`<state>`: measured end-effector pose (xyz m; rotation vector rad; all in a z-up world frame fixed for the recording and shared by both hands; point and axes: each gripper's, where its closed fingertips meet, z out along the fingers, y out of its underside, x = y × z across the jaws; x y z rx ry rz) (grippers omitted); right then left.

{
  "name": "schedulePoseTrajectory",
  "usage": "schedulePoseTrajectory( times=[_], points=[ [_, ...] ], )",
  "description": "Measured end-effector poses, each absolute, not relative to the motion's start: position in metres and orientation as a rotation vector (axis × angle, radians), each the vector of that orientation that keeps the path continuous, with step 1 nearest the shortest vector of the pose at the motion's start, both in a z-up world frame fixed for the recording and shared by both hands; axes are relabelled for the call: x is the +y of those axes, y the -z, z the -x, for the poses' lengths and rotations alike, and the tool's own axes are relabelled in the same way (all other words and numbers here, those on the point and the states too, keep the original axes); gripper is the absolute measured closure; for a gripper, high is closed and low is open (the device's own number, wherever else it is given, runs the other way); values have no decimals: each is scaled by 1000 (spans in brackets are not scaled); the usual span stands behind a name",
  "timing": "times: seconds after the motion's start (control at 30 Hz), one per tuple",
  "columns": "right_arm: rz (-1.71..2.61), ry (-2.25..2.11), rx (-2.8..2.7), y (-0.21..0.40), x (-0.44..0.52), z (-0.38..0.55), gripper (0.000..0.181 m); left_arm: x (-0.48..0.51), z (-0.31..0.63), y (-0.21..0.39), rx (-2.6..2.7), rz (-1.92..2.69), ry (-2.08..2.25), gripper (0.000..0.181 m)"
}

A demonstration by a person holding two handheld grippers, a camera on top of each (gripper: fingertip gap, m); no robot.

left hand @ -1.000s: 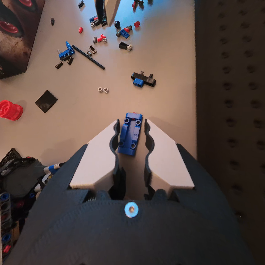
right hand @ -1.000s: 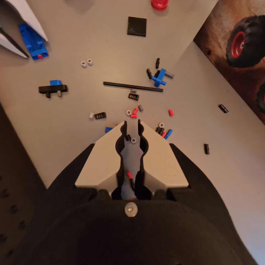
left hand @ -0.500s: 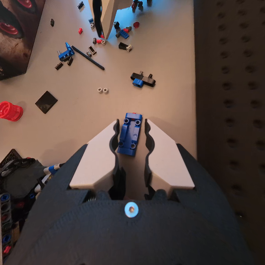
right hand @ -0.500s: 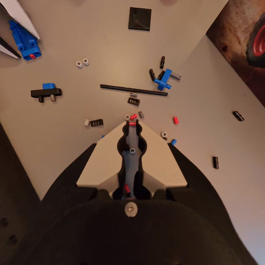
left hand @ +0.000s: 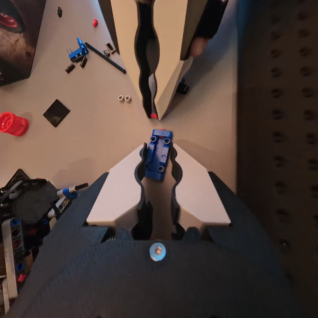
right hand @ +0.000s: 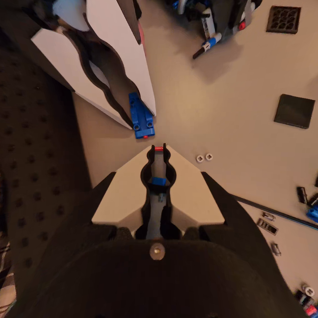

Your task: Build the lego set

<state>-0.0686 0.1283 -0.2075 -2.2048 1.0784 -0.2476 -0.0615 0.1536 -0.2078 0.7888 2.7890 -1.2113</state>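
My left gripper [left hand: 158, 146] is shut on a blue lego piece [left hand: 159, 154] with round holes and holds it lengthwise, its far end past the fingertips. A small red pin [left hand: 161, 129] shows in that far end. My right gripper [right hand: 158, 146] is shut on a short red pin [right hand: 158, 148] held crosswise at its tips. The two grippers face each other tip to tip with a small gap. The right gripper [left hand: 154, 116] shows in the left wrist view. The left gripper [right hand: 142, 120] with the blue piece [right hand: 141, 118] shows in the right wrist view.
On the beige table lie a red wheel hub [left hand: 13, 123], a black square tile [left hand: 56, 112], two grey bushes [left hand: 124, 98], a black axle [left hand: 105, 57] and a blue connector [left hand: 78, 53]. A partly built model [left hand: 25, 206] stands at left. A dark perforated mat [left hand: 278, 137] borders the right. My two grippers' fingertips are within a few centimetres of each other. From the right gripper's tips to the black axle [left hand: 105, 57] is close to 12 cm. Seen from the right wrist view [right hand: 267, 208] as well.
My right gripper shut on a red pin in the pile of small parts, then moved across to face the blue piece. My left gripper's fingers closed in against the blue piece.
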Motion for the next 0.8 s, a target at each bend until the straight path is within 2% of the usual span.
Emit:
schedulePoseTrajectory(
  times=[0.3, 0.67, 0.8],
  points=[
    [2265, 222, 1003, 207, 126, 76, 159, 157, 61, 208, 2811, -780, 1192, 157],
    [2406, 281, 724, 205, 121, 72, 165, 157, 61, 208, 2833, -770, 1190, 157],
    [2466, 275, 553, 208, 121, 71, 172, 156, 62, 209, 2841, -767, 1196, 157]
  ],
)
